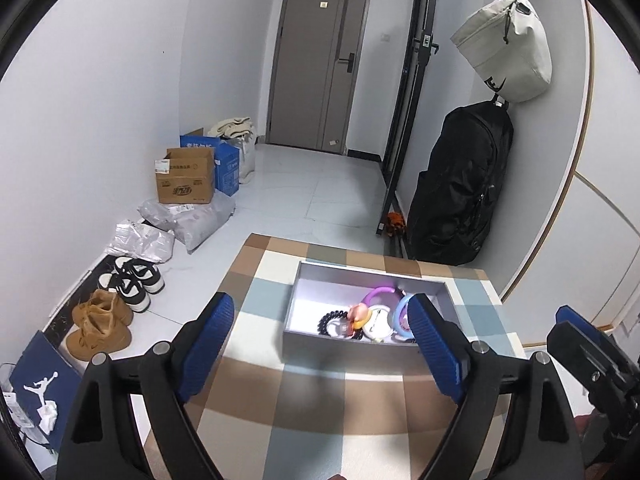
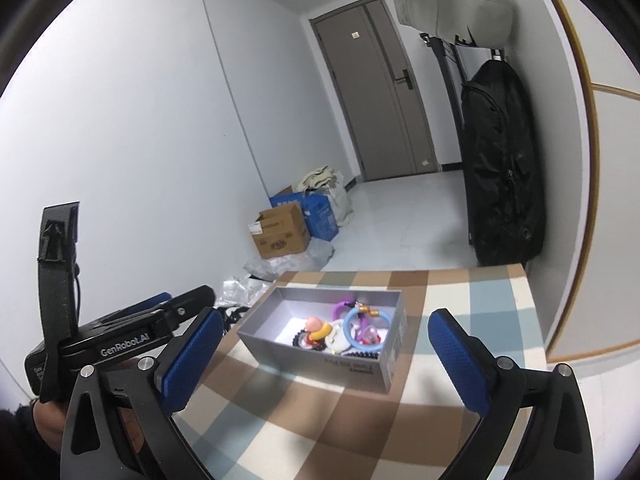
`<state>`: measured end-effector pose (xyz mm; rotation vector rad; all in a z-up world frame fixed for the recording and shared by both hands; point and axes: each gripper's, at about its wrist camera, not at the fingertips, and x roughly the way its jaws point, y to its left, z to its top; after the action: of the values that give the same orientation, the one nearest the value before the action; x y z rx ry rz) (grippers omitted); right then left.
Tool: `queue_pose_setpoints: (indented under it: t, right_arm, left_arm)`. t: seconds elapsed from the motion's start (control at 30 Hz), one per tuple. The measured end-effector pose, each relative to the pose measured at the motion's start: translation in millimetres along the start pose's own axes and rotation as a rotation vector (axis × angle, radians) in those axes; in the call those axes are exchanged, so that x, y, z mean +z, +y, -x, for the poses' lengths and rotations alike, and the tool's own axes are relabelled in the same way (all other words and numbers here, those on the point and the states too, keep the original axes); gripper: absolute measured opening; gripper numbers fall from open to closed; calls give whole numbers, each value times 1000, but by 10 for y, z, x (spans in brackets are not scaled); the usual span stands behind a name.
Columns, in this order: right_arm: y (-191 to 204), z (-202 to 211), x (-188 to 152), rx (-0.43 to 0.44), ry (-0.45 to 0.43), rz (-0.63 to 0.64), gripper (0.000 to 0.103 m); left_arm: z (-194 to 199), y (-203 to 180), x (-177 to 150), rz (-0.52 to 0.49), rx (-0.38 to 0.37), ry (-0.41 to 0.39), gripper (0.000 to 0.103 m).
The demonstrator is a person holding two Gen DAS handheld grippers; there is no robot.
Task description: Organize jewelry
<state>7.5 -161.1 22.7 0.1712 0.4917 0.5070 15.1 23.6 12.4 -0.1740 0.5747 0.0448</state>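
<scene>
A grey open box (image 1: pixel 304 292) (image 2: pixel 260 320) stands on the checkered table. Inside lie a blue ring bracelet (image 1: pixel 400 316) (image 2: pixel 350 330), a purple ring (image 1: pixel 374 294) (image 2: pixel 340 306), a black bead bracelet (image 1: pixel 332 320) (image 2: pixel 298 340), a white round piece (image 1: pixel 380 322) and a pink-and-orange charm (image 1: pixel 358 314) (image 2: pixel 316 328). My left gripper (image 1: pixel 320 336) is open and empty, held above the table in front of the box. My right gripper (image 2: pixel 324 356) is open and empty, also in front of the box. The left gripper's body shows in the right wrist view (image 2: pixel 120 336).
The checkered table (image 1: pixel 312 412) (image 2: pixel 460 292) ends at its far edge just behind the box. On the floor to the left lie shoes (image 1: pixel 132 280), parcels and cardboard boxes (image 1: pixel 186 178) (image 2: pixel 280 232). A black backpack (image 1: pixel 460 184) (image 2: pixel 500 160) hangs at the right wall.
</scene>
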Motion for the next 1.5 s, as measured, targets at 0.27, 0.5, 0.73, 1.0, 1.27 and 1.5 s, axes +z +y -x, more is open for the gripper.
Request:
queue_pose_setpoints:
  t: [0.27,0.5,0.73,1.0,1.27,1.5]
  right_arm:
    - [14,52,-170,-23,39,22,103]
    - [34,53,-269,-34,53,33,103]
    - [7,73,-275,-43,41,13,103]
    - [-9,58,-292,-49,49,15,103]
    - [29,71,-295,-48,44,32,103]
    - [16,74,-290,-51,41,28,103]
  left_arm:
    - [45,-9,-181,-17,18,-13,86]
    - [91,-46,-244,-42,40,-36,86]
    - [62,-47,-256,-38,49,-17,86]
    - [85,-97,-262,-60,63,-33,86]
    - [90,-116,-276,-75,63,-28,86]
    - [95,-151,-283,-90,47,-28,86]
